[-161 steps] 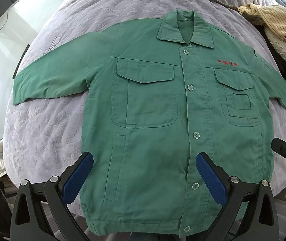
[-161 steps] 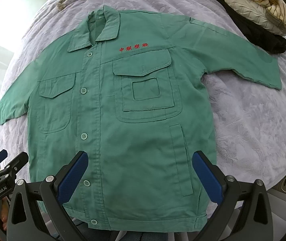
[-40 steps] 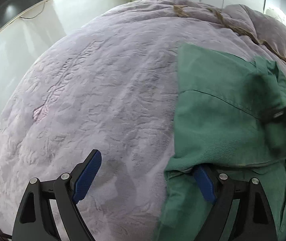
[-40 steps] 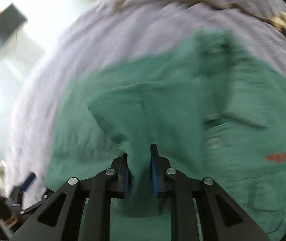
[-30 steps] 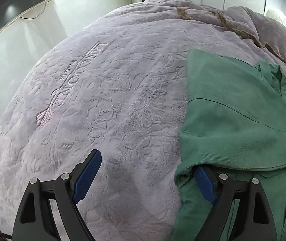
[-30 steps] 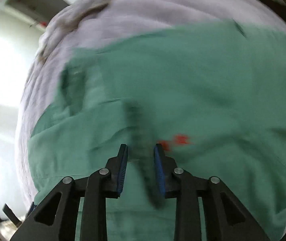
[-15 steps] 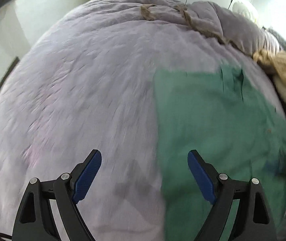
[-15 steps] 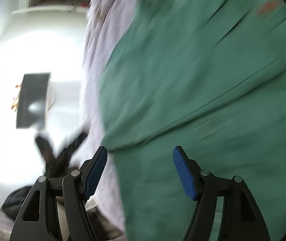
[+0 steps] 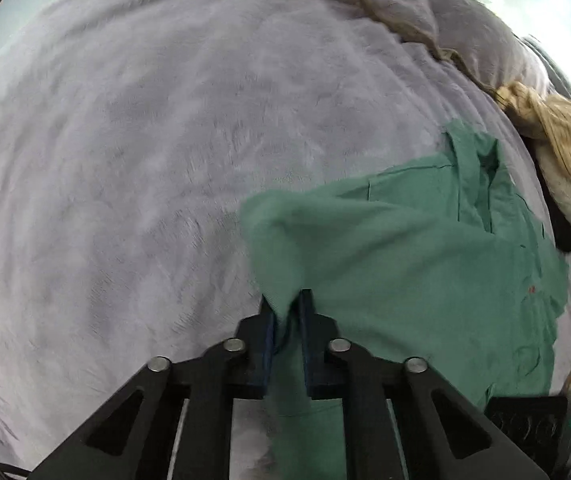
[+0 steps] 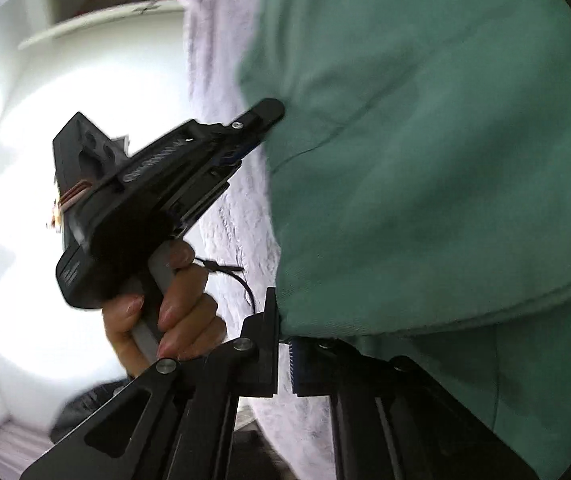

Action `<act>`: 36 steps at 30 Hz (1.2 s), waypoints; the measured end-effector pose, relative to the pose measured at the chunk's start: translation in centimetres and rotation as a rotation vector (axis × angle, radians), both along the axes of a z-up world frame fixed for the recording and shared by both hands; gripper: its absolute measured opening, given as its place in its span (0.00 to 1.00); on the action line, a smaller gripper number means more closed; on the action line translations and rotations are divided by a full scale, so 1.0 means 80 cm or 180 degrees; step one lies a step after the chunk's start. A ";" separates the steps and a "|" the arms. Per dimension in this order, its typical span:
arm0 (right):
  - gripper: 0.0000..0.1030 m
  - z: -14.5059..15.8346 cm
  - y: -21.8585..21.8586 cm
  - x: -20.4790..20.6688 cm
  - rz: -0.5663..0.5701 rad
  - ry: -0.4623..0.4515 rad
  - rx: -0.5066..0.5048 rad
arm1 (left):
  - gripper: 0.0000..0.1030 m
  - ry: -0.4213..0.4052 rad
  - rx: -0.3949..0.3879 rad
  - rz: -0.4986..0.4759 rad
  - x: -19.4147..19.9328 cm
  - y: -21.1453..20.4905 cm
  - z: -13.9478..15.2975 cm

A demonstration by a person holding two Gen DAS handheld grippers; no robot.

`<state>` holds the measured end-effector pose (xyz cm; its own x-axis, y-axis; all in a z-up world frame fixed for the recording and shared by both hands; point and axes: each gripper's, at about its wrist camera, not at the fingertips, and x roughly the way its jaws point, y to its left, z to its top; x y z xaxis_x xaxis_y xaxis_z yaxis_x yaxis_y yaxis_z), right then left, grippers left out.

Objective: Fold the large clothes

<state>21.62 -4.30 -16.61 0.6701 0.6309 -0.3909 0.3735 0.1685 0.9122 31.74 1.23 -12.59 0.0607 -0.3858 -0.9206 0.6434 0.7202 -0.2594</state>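
Lilac plush bedspread (image 9: 133, 168), broad and bare at left; left gripper (image 9: 287, 308) pinched shut on green twill jacket (image 9: 405, 264) – folded, rumpled, right of centre. Right gripper (image 10: 283, 336) clamped on jacket's hem edge (image 10: 425, 332); tan knit pile (image 9: 565, 160) at far right.

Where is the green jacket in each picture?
Left wrist view: the green jacket fills the lower right, one fold pinched in the left gripper.
Right wrist view: the jacket fills the right side, its hem at the right gripper.
Shared landmark: the lavender bedspread under it.
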 end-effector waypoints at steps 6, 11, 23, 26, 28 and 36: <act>0.04 -0.031 0.036 0.013 0.0352 0.0301 -0.0368 | 0.09 -0.0095 0.0161 -0.0016 0.007 0.004 -0.023; 0.04 -0.014 0.042 -0.010 0.0666 0.0351 -0.0530 | 0.09 -0.0223 0.0148 0.0179 0.013 0.022 -0.017; 0.54 0.044 -0.201 -0.184 -0.1190 0.1062 -0.1248 | 0.09 -0.0385 -0.0060 0.0330 -0.068 0.086 0.051; 0.44 0.035 -0.225 -0.191 -0.1446 0.1202 -0.1246 | 0.09 -0.0309 -0.0133 0.0334 -0.097 0.076 0.039; 0.00 0.033 -0.239 -0.190 -0.1382 0.1228 -0.1277 | 0.09 -0.0254 -0.0050 0.0373 -0.105 0.065 0.025; 0.03 0.052 -0.261 -0.245 -0.1319 0.1509 -0.1752 | 0.09 -0.0334 0.0303 0.0481 -0.118 0.055 -0.014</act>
